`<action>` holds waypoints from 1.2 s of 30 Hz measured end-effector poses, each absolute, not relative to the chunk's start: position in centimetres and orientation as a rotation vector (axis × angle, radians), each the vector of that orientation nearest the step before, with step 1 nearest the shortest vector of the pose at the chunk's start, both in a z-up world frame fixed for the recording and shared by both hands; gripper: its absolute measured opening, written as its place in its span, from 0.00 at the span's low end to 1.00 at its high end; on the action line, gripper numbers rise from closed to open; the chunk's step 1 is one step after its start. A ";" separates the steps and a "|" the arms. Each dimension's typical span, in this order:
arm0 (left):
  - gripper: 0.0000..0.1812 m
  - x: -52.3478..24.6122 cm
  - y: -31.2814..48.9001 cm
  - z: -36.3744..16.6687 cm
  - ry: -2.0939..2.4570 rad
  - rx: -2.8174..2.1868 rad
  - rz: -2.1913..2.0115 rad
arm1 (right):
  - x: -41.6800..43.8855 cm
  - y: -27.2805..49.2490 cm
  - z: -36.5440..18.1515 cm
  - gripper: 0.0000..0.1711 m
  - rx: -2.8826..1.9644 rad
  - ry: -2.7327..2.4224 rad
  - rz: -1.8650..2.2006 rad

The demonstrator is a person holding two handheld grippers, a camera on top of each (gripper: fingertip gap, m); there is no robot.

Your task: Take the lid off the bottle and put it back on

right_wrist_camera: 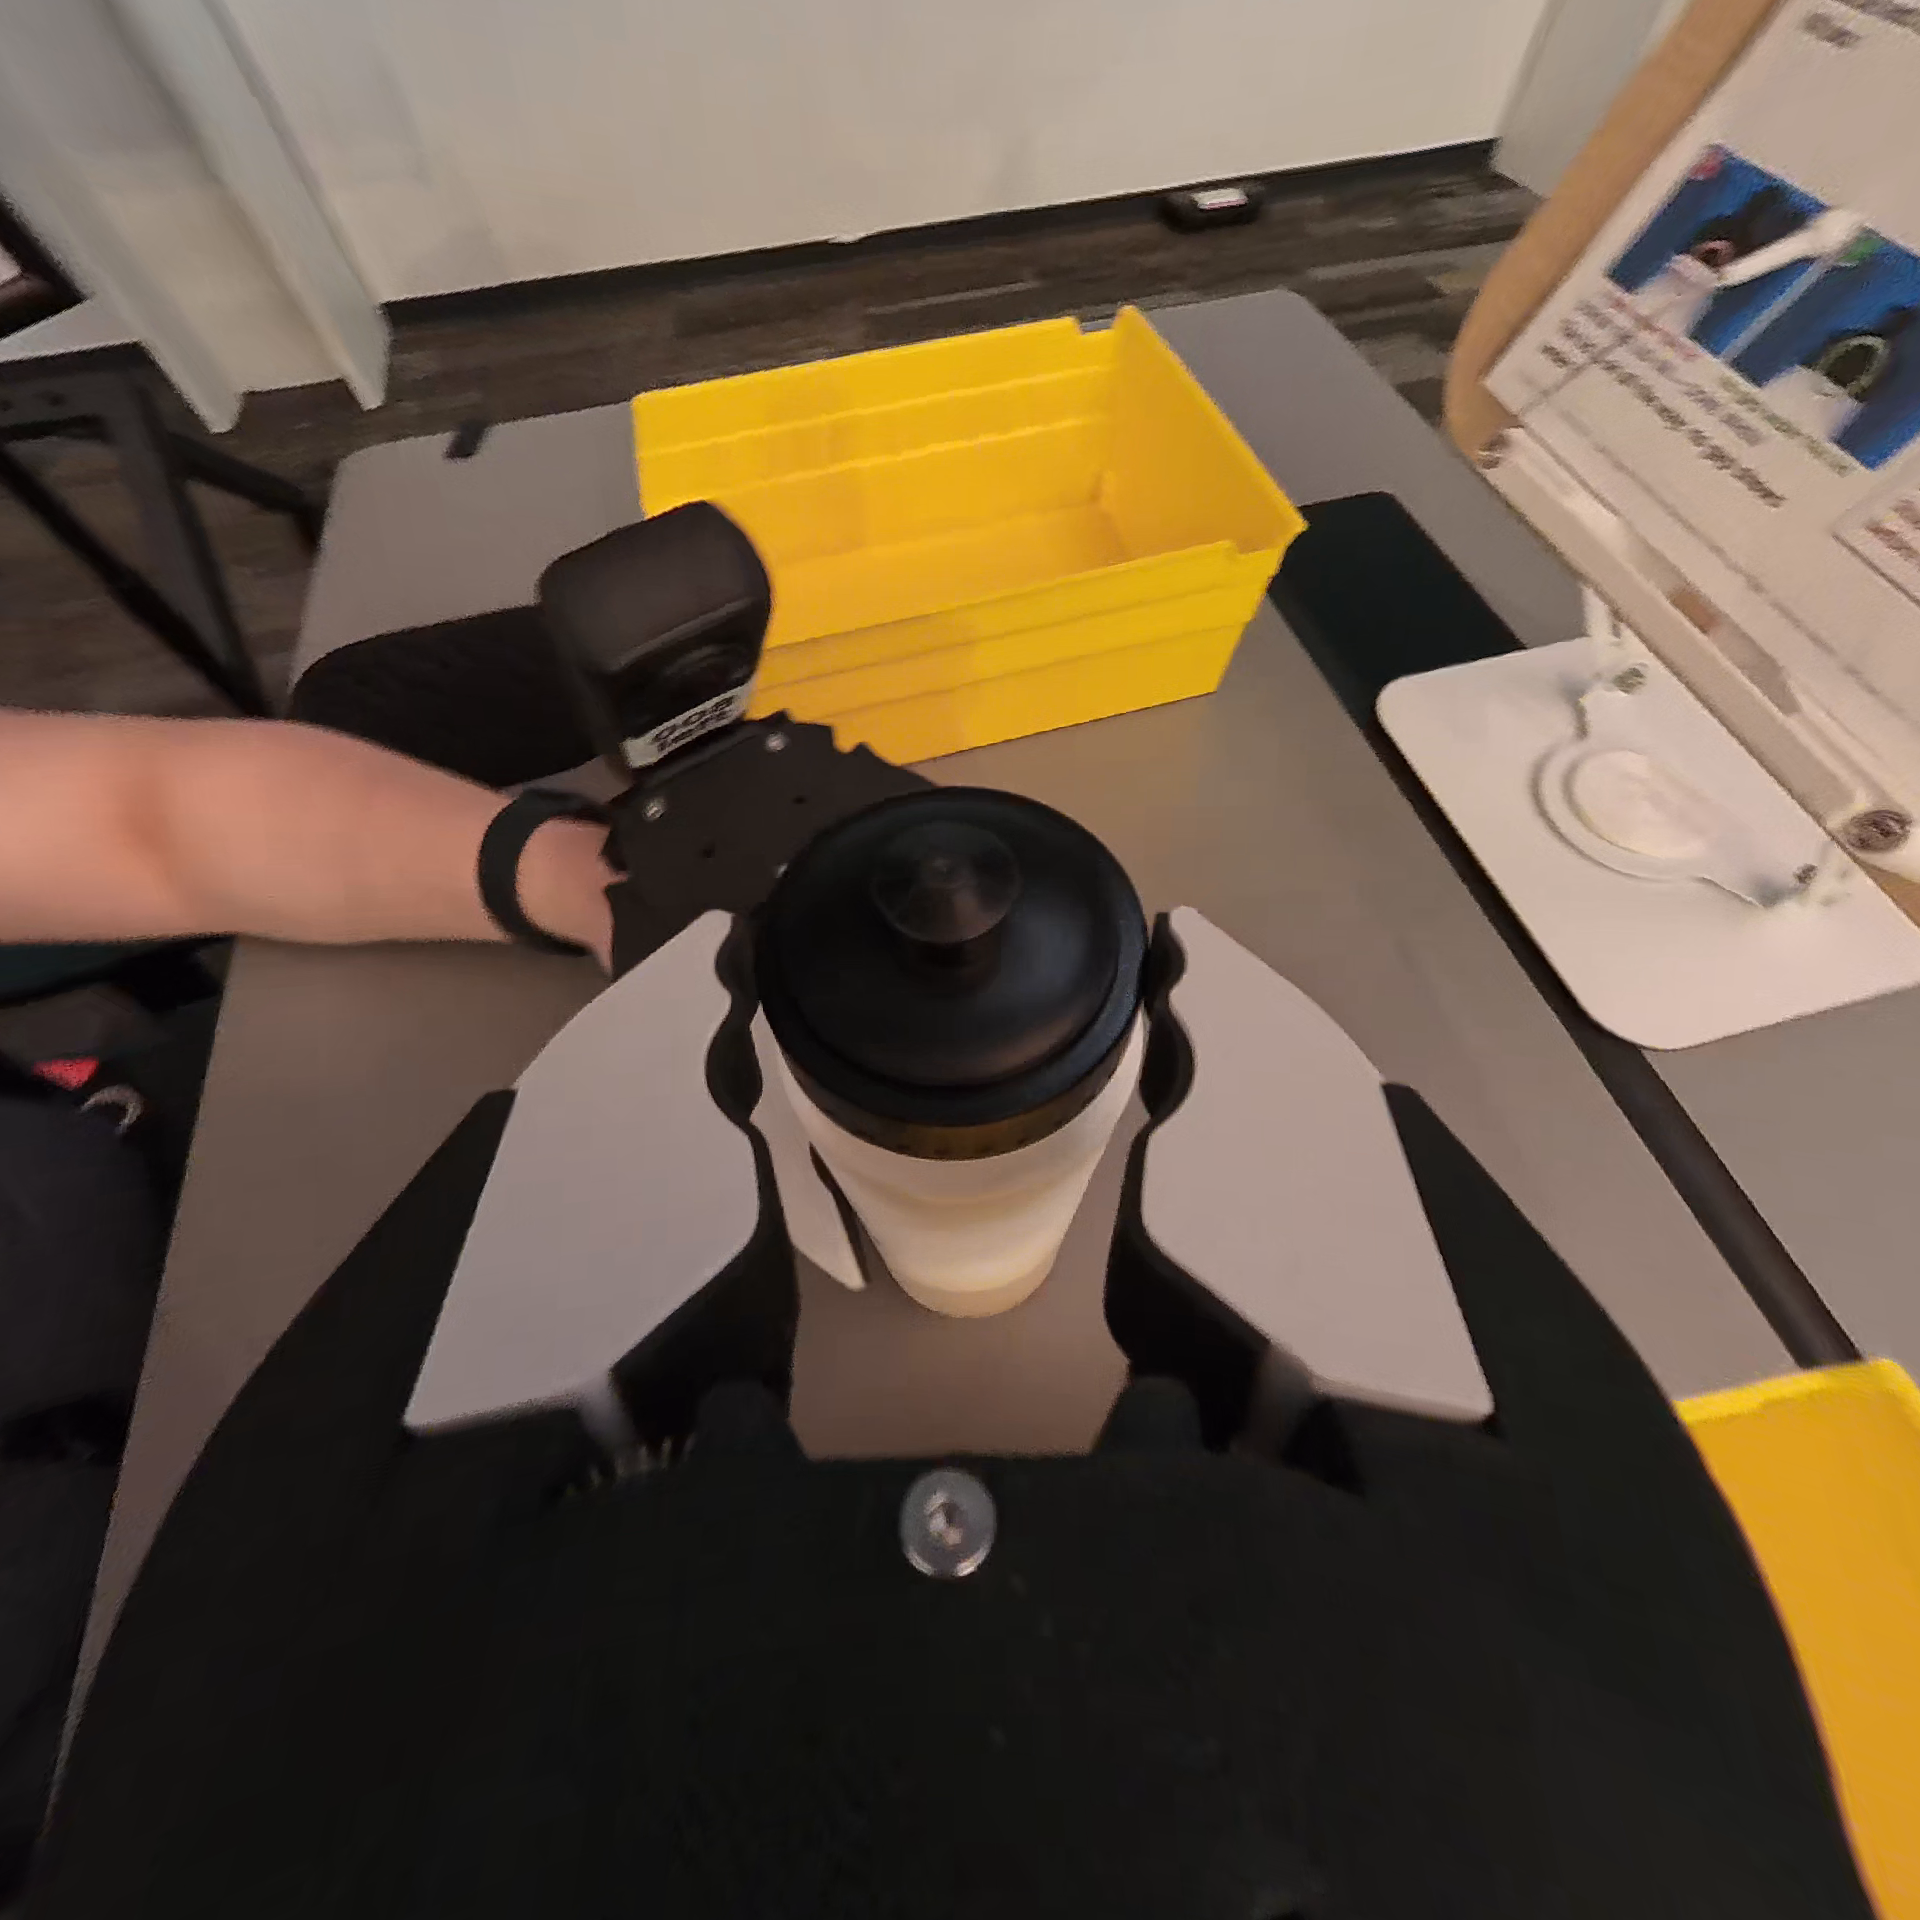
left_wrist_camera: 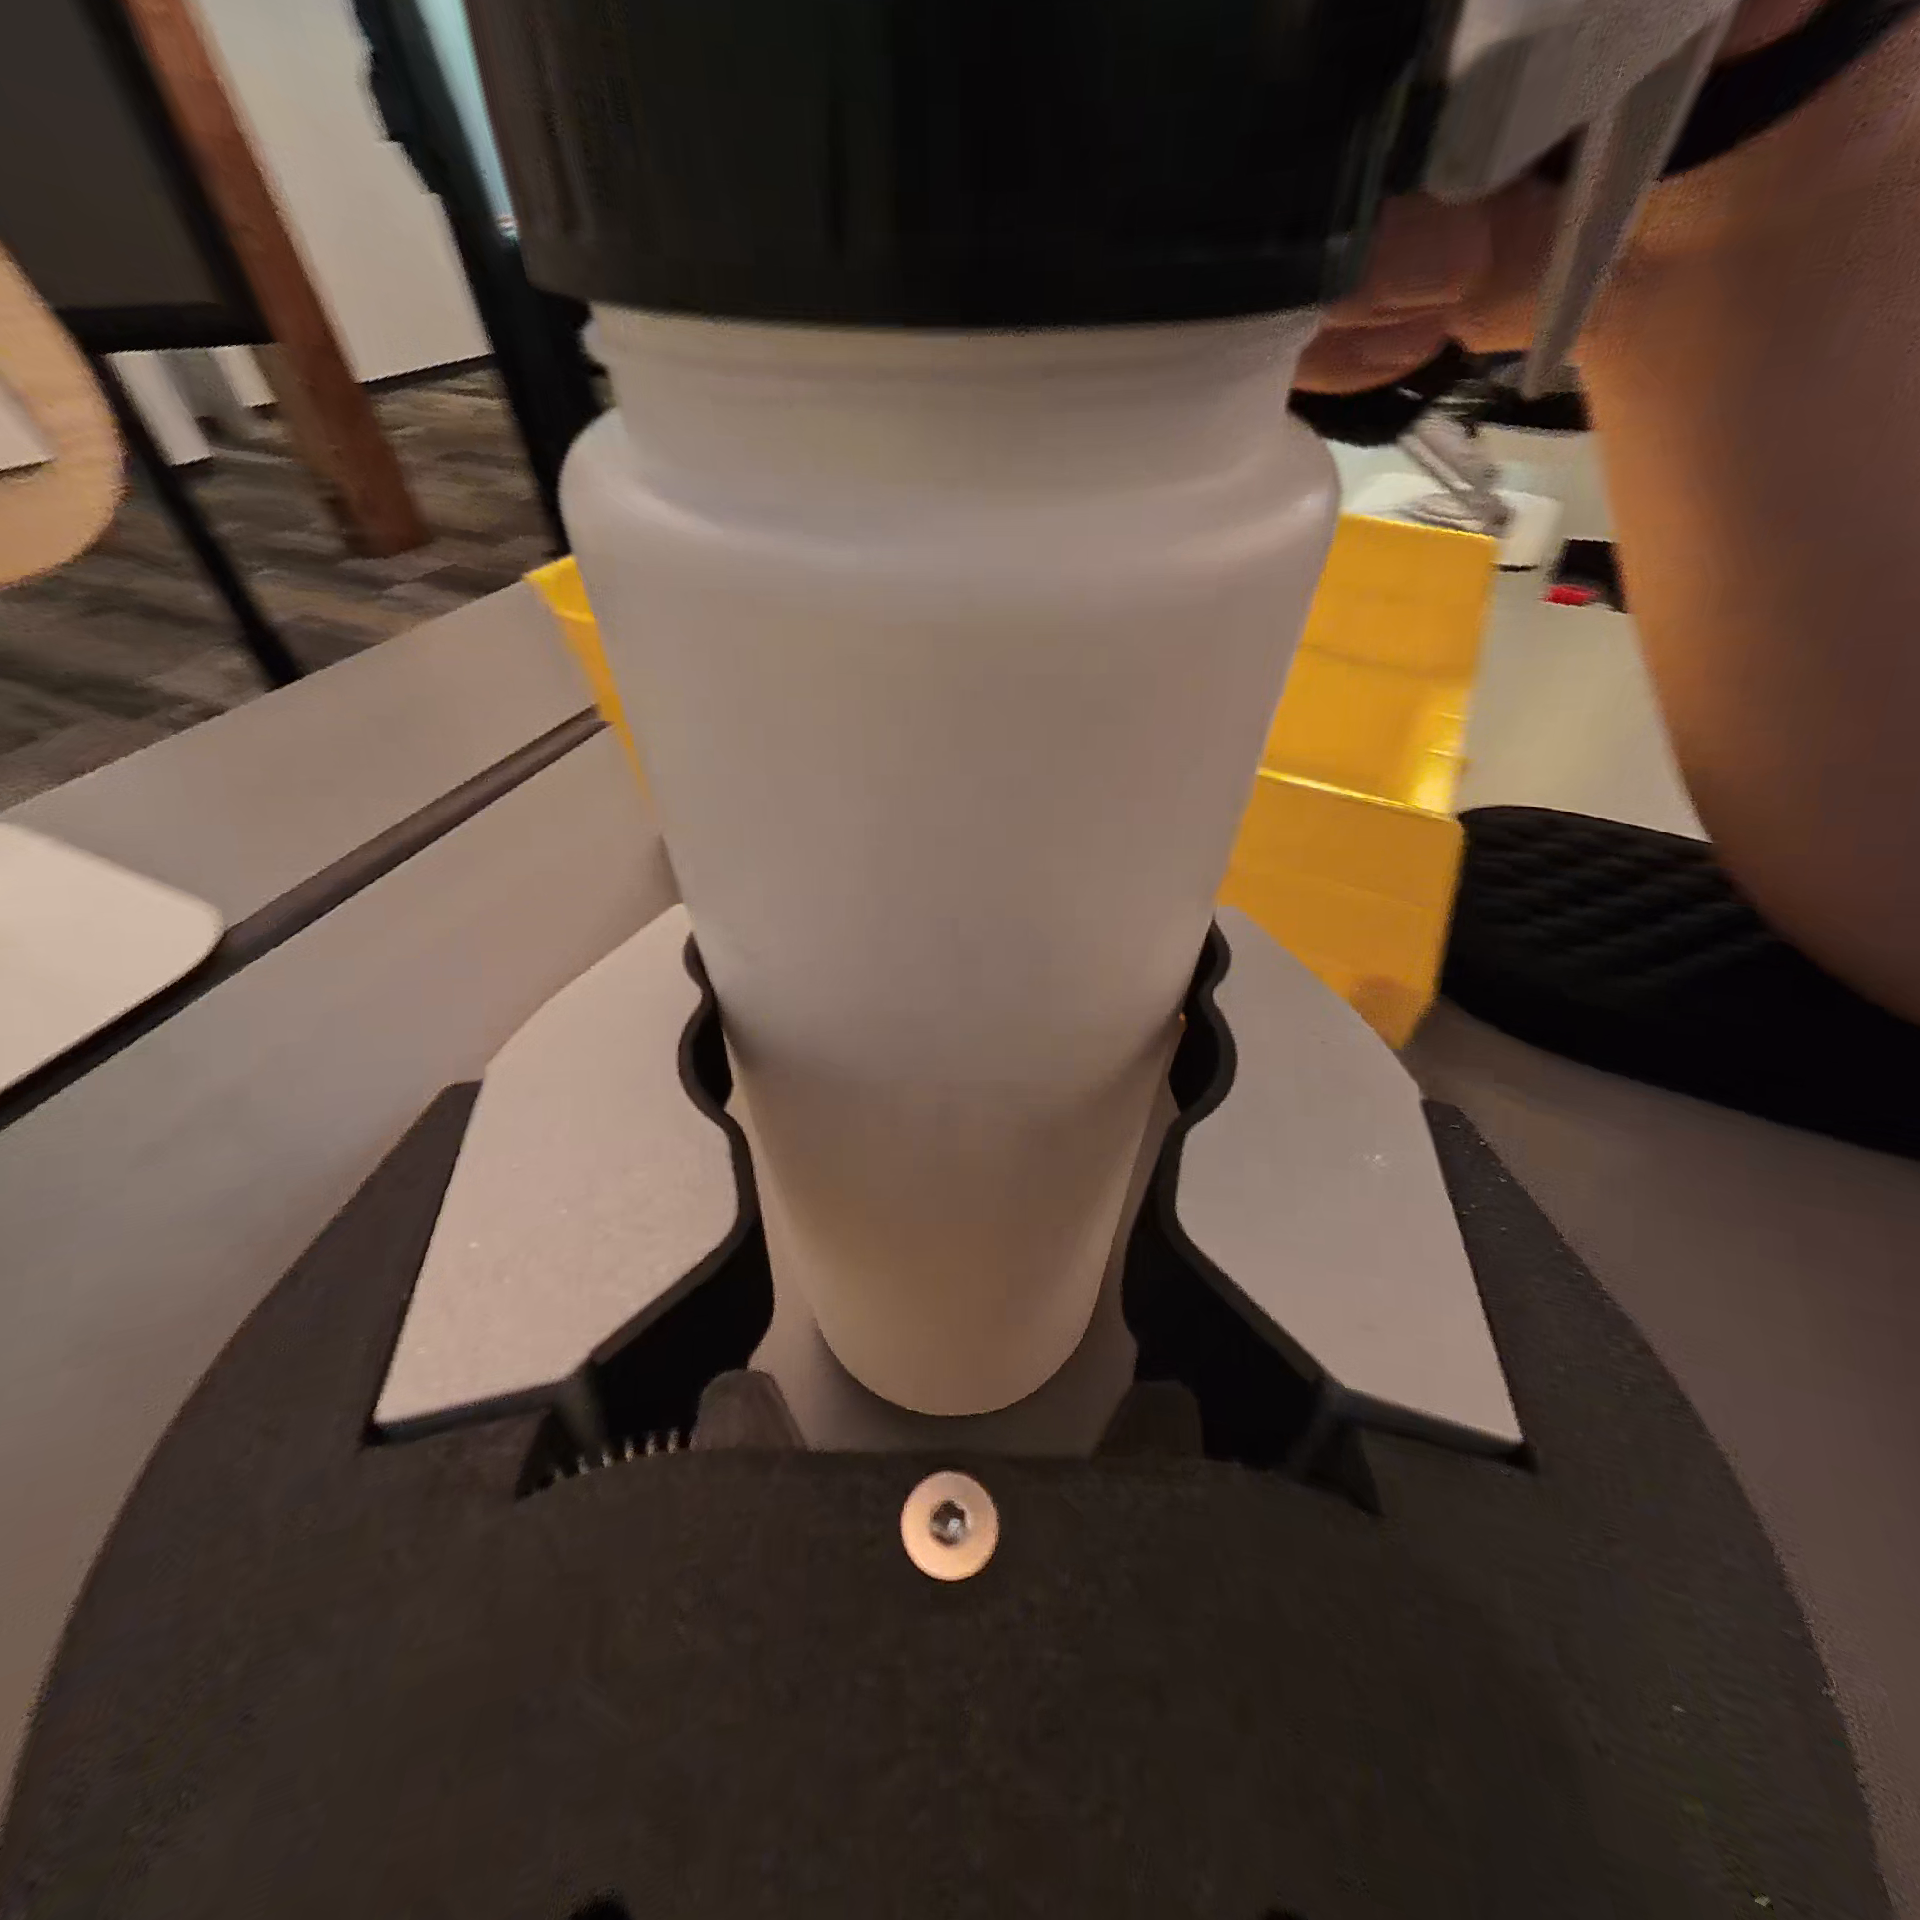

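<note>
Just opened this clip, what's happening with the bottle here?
A person holds a two-finger tool in each hand at a grey table. The left tool clamps the body of a white bottle standing upright. The right tool comes from above, its fingers on either side of the black lid, which sits on the bottle. A yellow bin stands behind, apart from it.

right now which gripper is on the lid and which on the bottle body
The right gripper straddles the black lid from above; the left gripper clamps the white bottle body lower down.
</note>
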State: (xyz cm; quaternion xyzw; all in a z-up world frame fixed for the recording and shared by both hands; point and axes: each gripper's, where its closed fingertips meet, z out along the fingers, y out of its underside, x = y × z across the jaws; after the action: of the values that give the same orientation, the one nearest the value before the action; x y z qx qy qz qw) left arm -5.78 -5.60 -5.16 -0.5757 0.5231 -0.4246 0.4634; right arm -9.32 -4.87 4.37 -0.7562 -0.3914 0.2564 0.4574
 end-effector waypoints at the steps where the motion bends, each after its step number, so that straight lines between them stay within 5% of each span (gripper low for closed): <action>1: 0.47 -5.9 -4.9 -5.2 1.241 -1.444 -0.996 | -9.3 -4.3 4.4 0.43 -1.872 -0.922 0.614; 36: 0.47 -6.6 -3.8 -5.3 1.229 -1.501 -0.970 | -9.3 -3.6 4.7 0.40 -1.745 -0.928 0.657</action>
State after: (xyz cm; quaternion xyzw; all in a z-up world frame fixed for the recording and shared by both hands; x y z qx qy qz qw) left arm -6.56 -3.77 -5.30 -0.6119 0.5010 -0.3952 0.4673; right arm -9.29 -3.55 4.75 -0.7233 -0.3844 0.2721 0.5050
